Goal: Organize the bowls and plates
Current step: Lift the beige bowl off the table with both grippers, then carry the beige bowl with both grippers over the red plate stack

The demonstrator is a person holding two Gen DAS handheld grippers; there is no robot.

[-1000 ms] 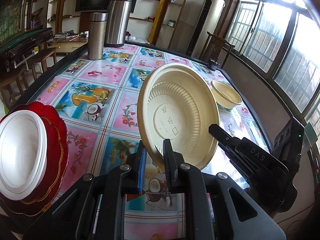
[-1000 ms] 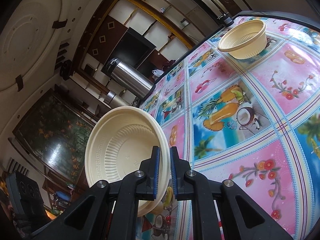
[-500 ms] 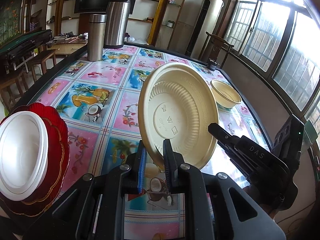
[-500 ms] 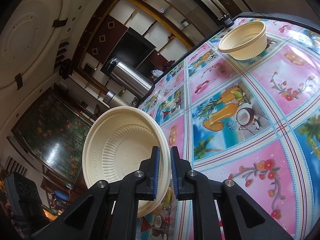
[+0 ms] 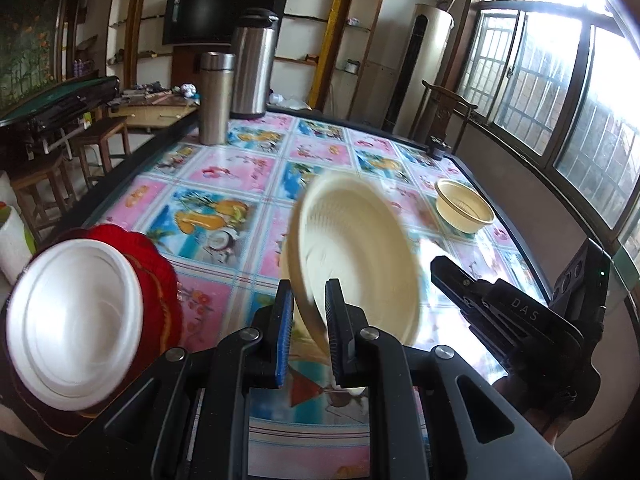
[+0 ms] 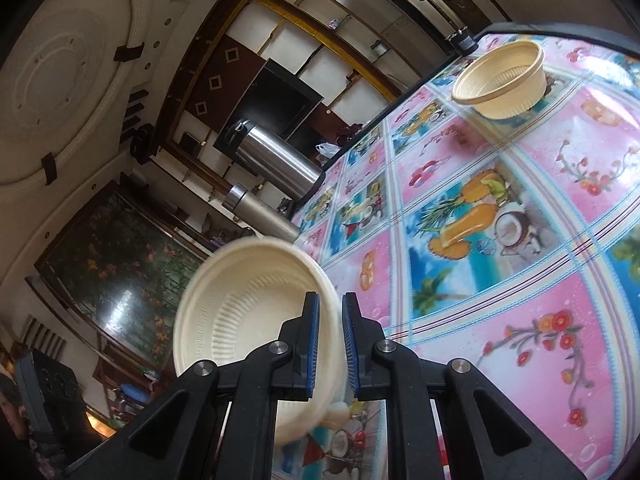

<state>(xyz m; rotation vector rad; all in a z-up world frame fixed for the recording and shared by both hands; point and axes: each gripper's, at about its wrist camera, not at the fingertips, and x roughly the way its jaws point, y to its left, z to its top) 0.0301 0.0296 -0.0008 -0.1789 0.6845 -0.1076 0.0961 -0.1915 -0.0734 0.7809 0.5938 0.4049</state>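
Left wrist view, blurred cream bowl (image 5: pixel 360 256) on edge, both tongs (image 5: pixel 306 332) (image 6: pixel 330 344) grasping its rim

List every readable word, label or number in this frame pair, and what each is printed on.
"DAS": on the right gripper, seen in the left wrist view.
Cream plate: any moulded marks are blurred, unreadable.
Flasks, tablecloth, far bowl: no legible text.

Bright window (image 5: pixel 560 92) glare, fisheye-warped edges, motion-blurred cream bowl (image 5: pixel 360 256).
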